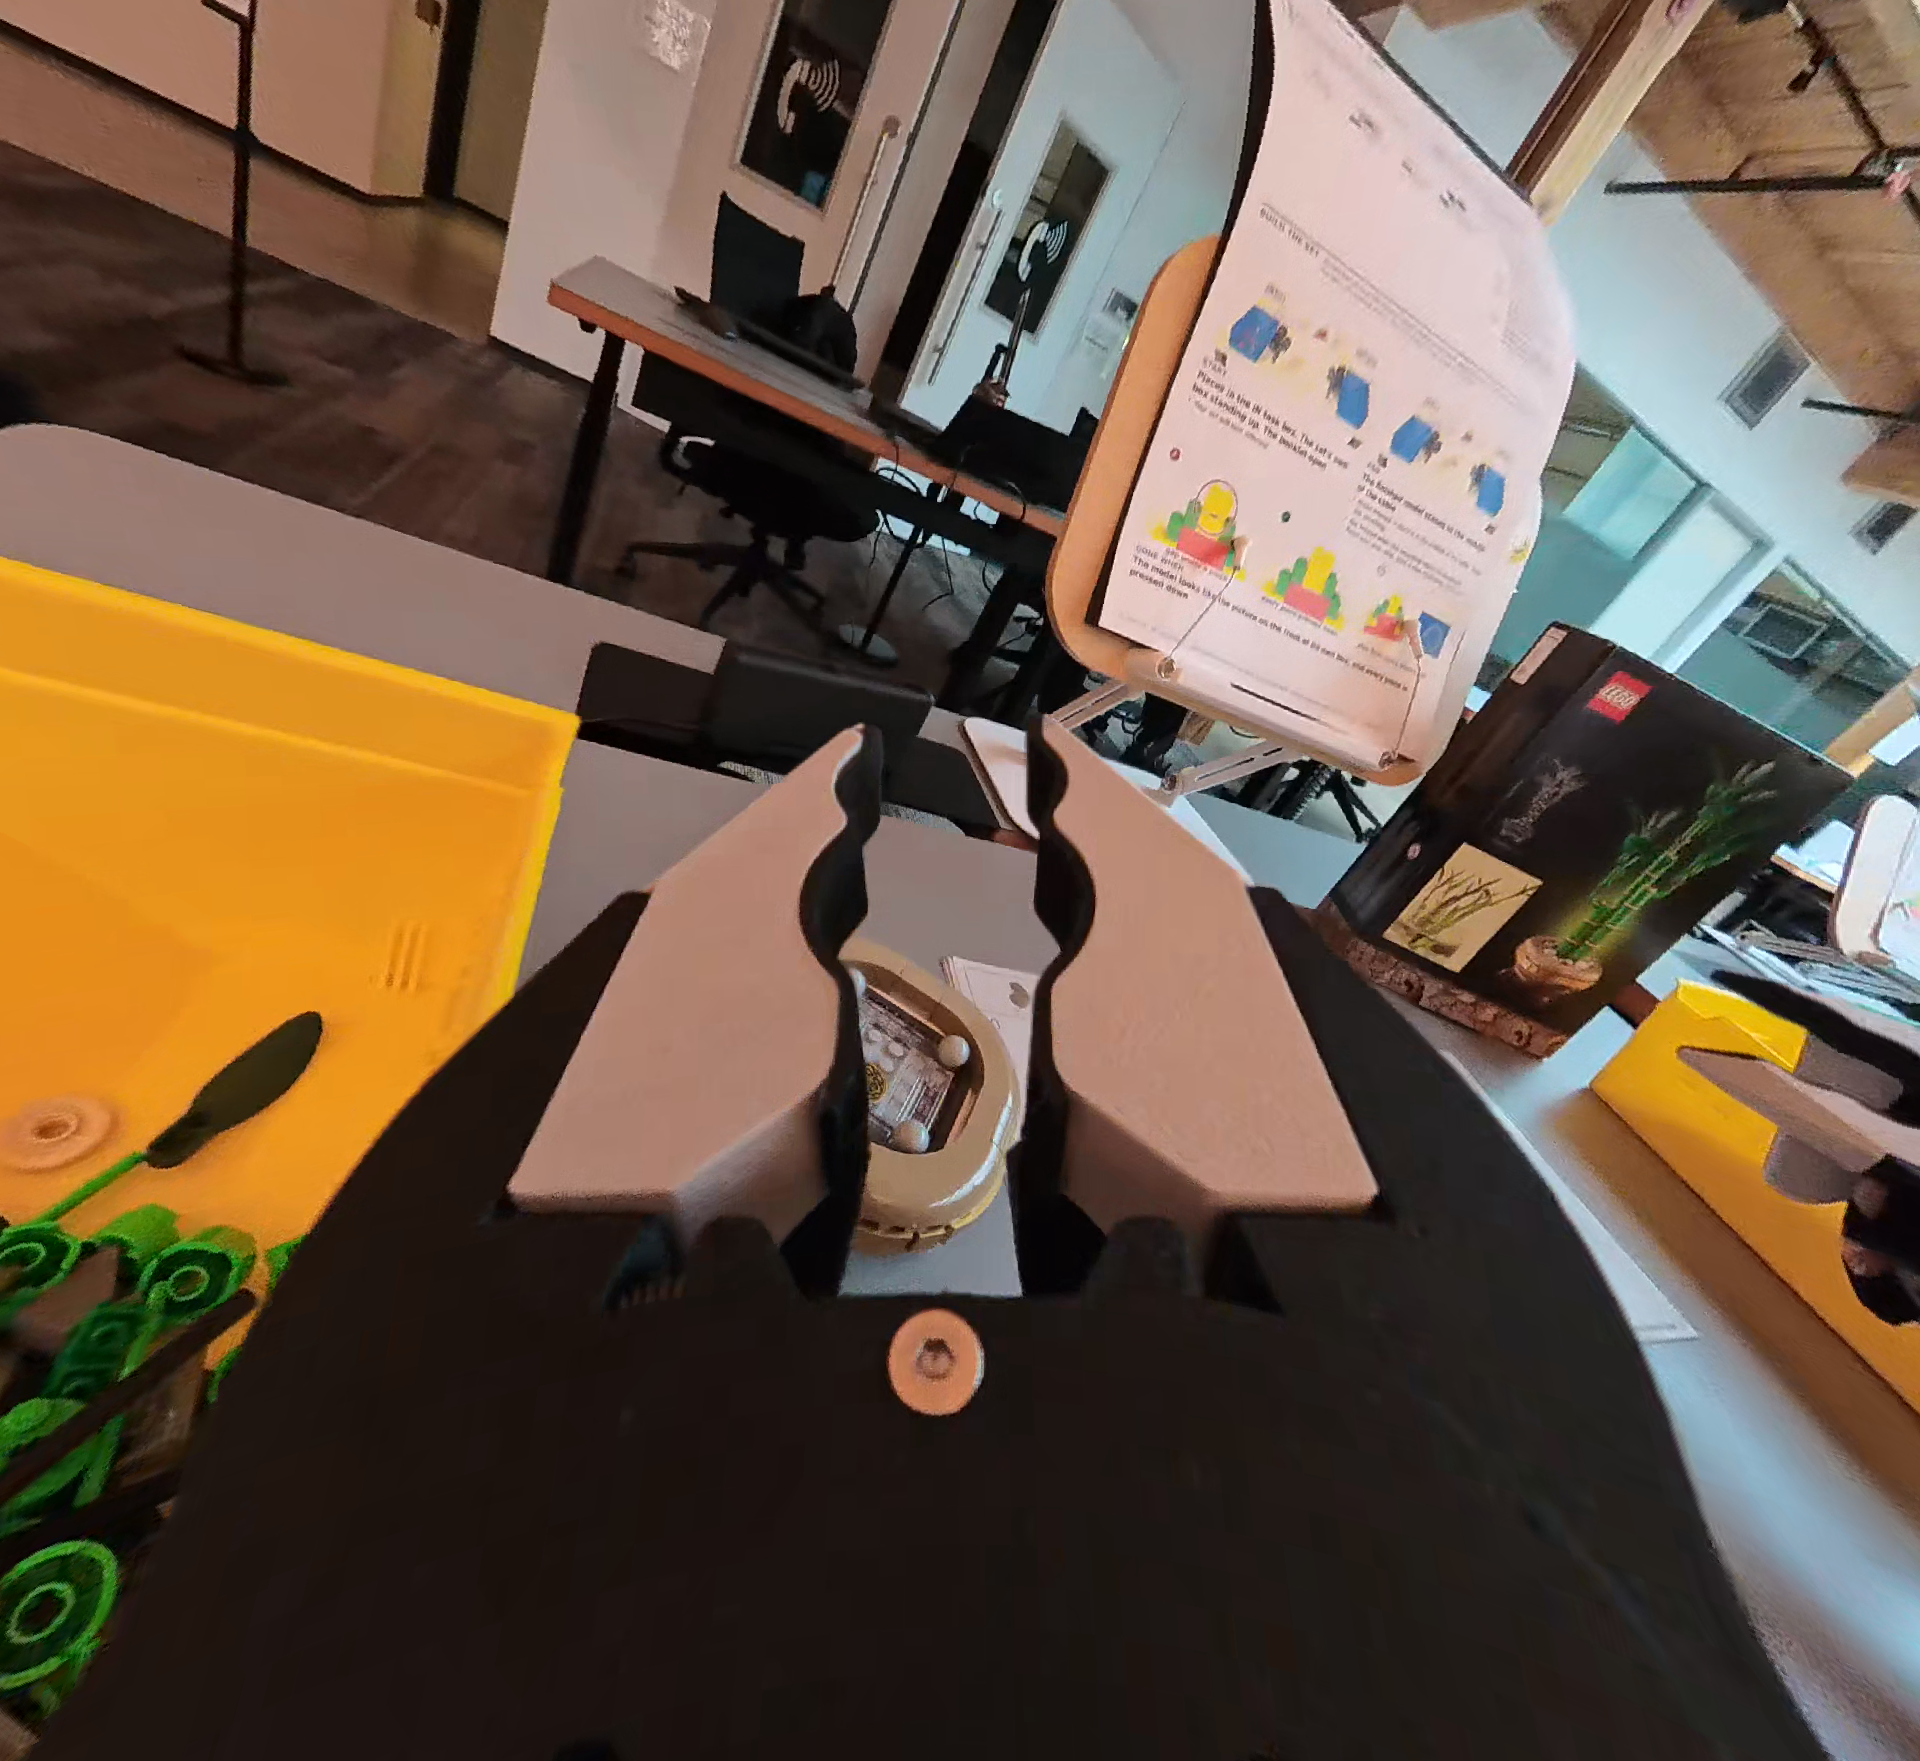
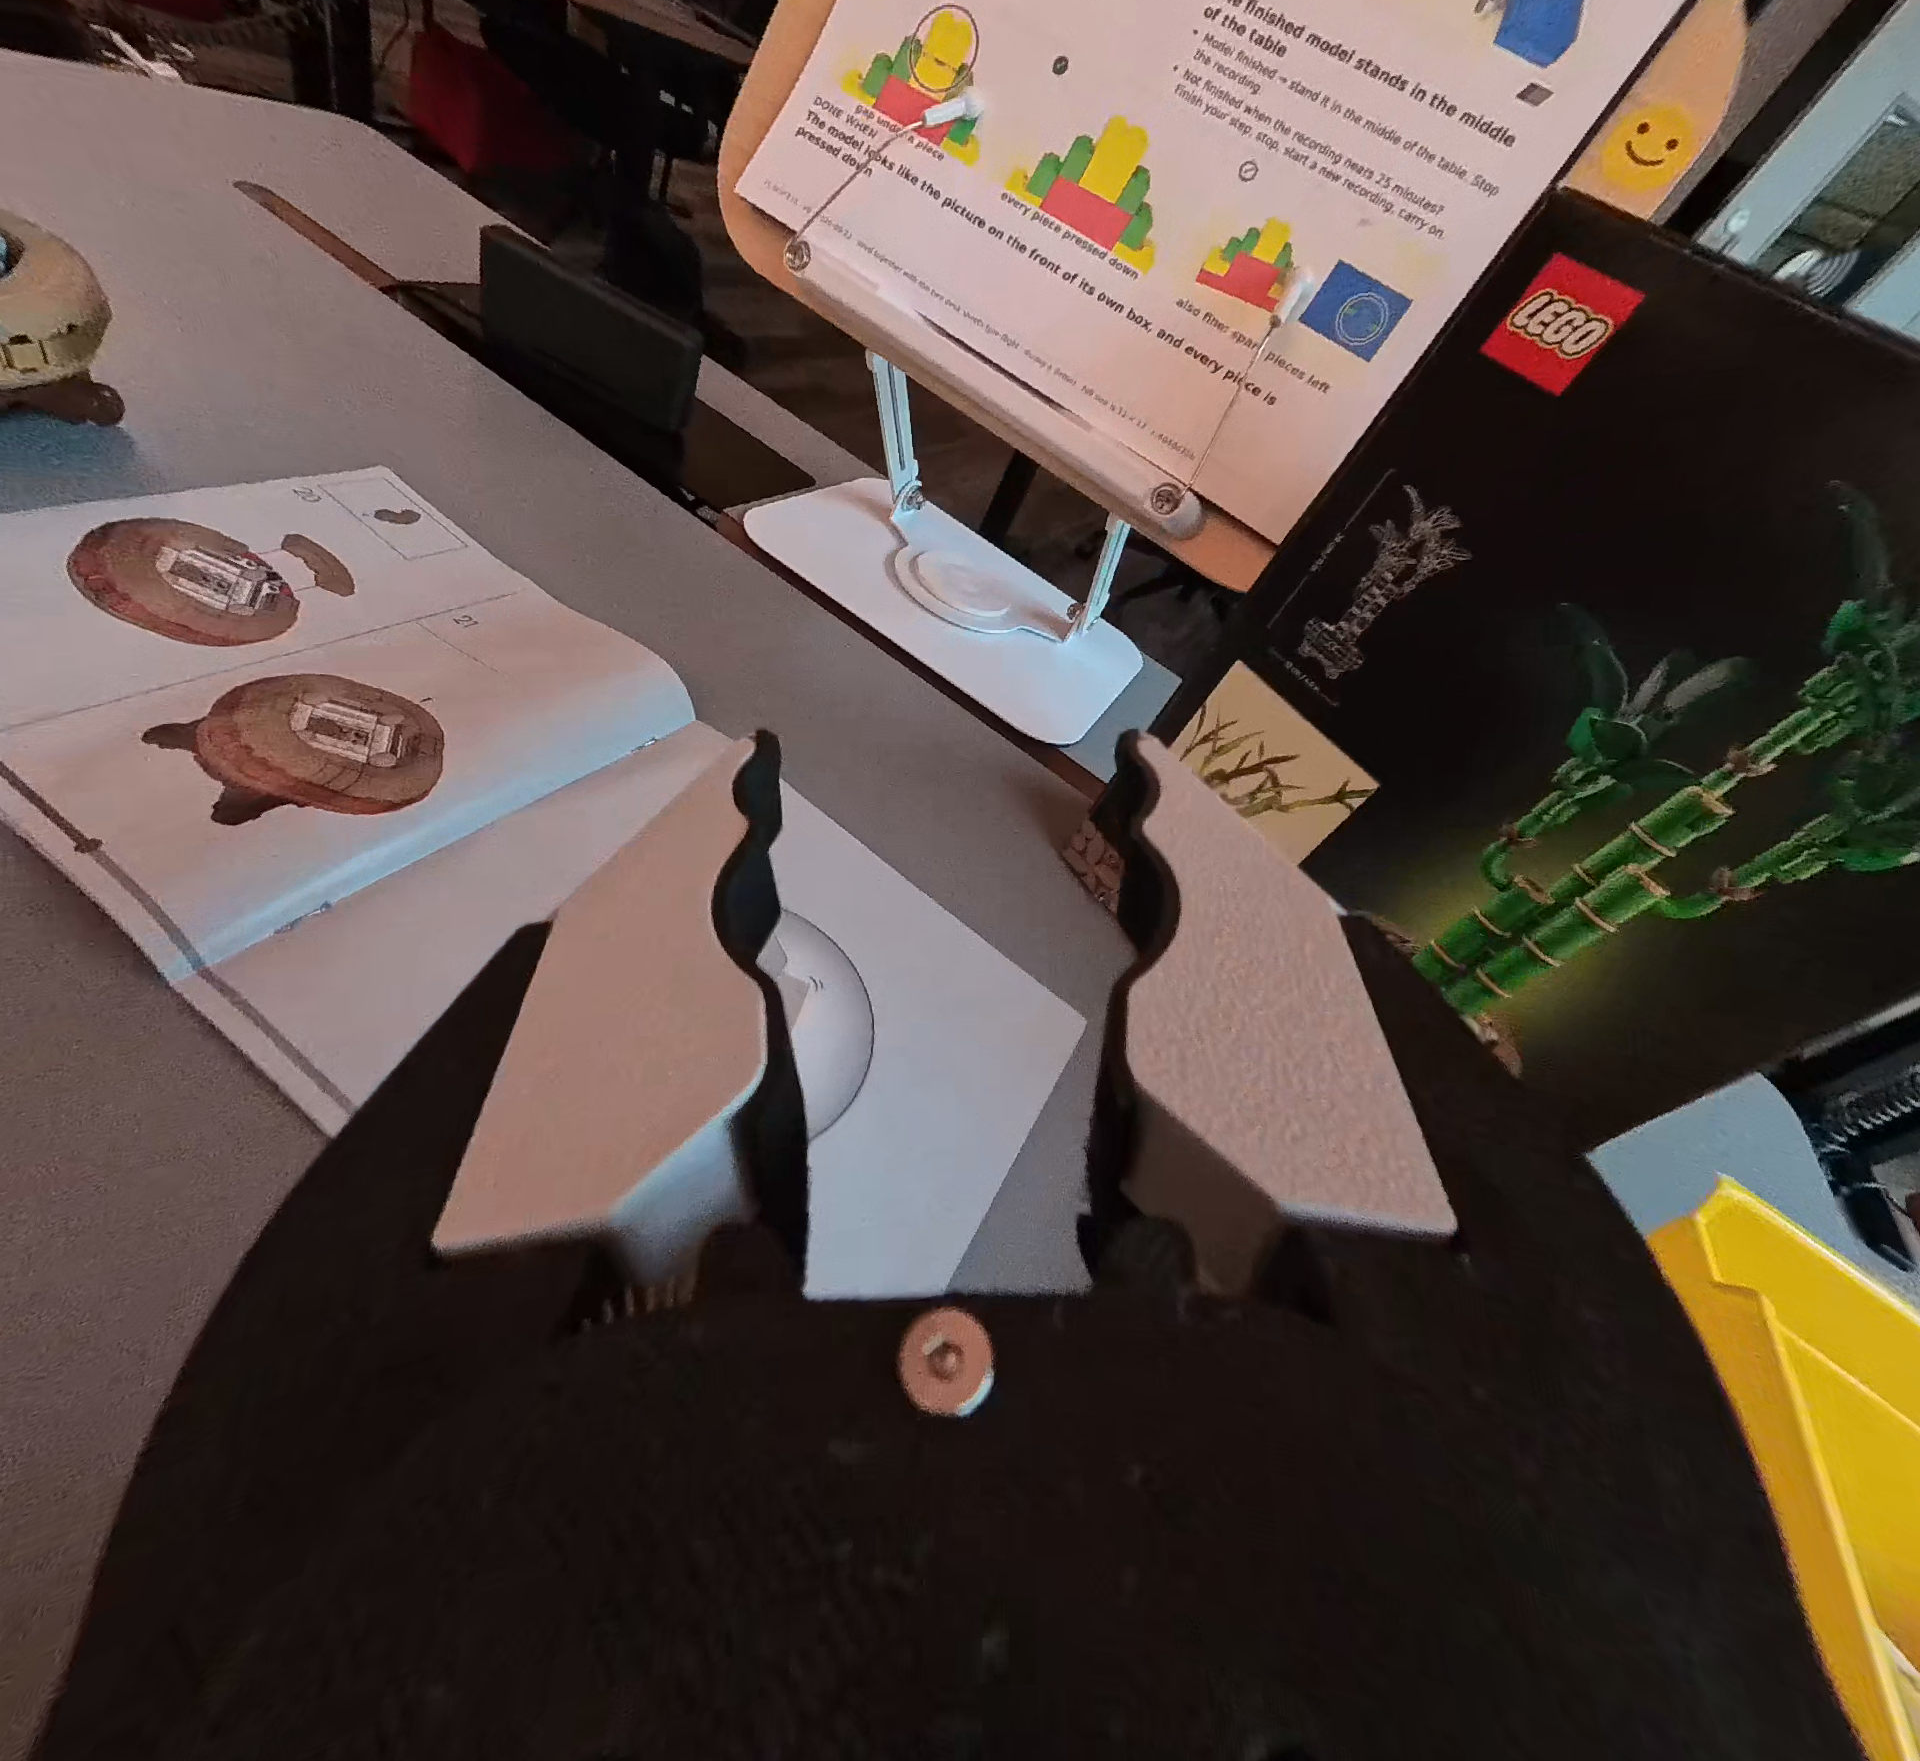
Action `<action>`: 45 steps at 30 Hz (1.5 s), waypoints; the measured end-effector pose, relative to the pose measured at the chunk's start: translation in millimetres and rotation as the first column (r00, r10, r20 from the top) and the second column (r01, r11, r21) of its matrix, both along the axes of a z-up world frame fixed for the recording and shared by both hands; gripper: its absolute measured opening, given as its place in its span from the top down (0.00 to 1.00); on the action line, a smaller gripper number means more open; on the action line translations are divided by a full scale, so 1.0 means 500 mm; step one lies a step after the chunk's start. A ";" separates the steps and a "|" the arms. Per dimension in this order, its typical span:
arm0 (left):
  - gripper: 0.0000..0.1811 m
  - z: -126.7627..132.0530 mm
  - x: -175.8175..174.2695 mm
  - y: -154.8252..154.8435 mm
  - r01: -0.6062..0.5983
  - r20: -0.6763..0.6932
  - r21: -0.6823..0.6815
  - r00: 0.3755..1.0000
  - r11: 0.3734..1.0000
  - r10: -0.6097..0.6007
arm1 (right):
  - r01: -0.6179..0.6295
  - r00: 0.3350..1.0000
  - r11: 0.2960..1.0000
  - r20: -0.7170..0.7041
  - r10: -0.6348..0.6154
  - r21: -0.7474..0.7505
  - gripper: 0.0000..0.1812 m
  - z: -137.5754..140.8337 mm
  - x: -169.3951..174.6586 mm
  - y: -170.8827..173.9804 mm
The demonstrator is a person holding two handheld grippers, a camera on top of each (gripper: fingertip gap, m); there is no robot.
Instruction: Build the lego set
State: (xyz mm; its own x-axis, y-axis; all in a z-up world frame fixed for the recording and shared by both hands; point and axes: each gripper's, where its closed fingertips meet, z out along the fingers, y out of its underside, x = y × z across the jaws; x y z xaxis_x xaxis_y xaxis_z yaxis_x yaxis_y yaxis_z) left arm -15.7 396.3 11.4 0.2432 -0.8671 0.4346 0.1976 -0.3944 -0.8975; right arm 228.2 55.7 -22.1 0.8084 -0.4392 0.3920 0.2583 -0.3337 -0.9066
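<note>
A tan round Lego pot base (image 1: 925, 1103) with a pale studded middle sits on the grey table (image 1: 644, 838), seen through the gap of my left gripper (image 1: 951, 745). That gripper is open and empty, hovering over the base. The base also shows at the far left of the right wrist view (image 2: 47, 319). My right gripper (image 2: 948, 755) is open and empty above the open instruction booklet (image 2: 312, 724), whose pages picture brown round builds. In the left wrist view the right gripper (image 1: 1808, 1129) shows at the far right, over a yellow bin.
A big yellow bin (image 1: 260, 776) on the left holds green round pieces (image 1: 62, 1296), a dark leaf piece (image 1: 249, 1077) and a tan disc (image 1: 52, 1129). A second yellow bin (image 2: 1808, 1399) stands at right. The black Lego box (image 2: 1610, 724) and an instruction sheet on a stand (image 2: 1143, 101) stand behind. About 40 cm separates my left fingertips from my right.
</note>
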 end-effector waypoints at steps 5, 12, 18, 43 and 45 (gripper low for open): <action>0.87 0.010 -0.002 -0.006 -0.008 0.011 0.030 1.000 1.000 0.008 | -0.011 1.000 0.999 -0.020 0.011 -0.038 0.65 -0.025 0.001 0.010; 0.88 0.010 0.003 -0.012 -0.005 0.001 0.051 1.000 0.999 0.005 | -0.037 0.998 0.998 -0.049 0.034 -0.053 0.67 -0.043 -0.005 0.020; 0.80 -0.008 0.019 -0.020 -0.008 -0.116 0.122 0.993 0.992 0.022 | -0.038 0.996 0.998 -0.083 0.033 -0.059 0.67 -0.056 -0.001 0.023; 0.62 0.005 0.019 -0.024 -0.130 -0.197 0.363 0.957 0.923 0.212 | 0.009 0.996 0.977 0.088 -0.029 0.215 0.67 0.059 -0.005 -0.013; 0.62 0.003 0.017 -0.020 -0.136 -0.199 0.354 0.956 0.926 0.216 | 0.012 0.995 0.978 0.096 -0.032 0.207 0.67 0.058 -0.006 -0.012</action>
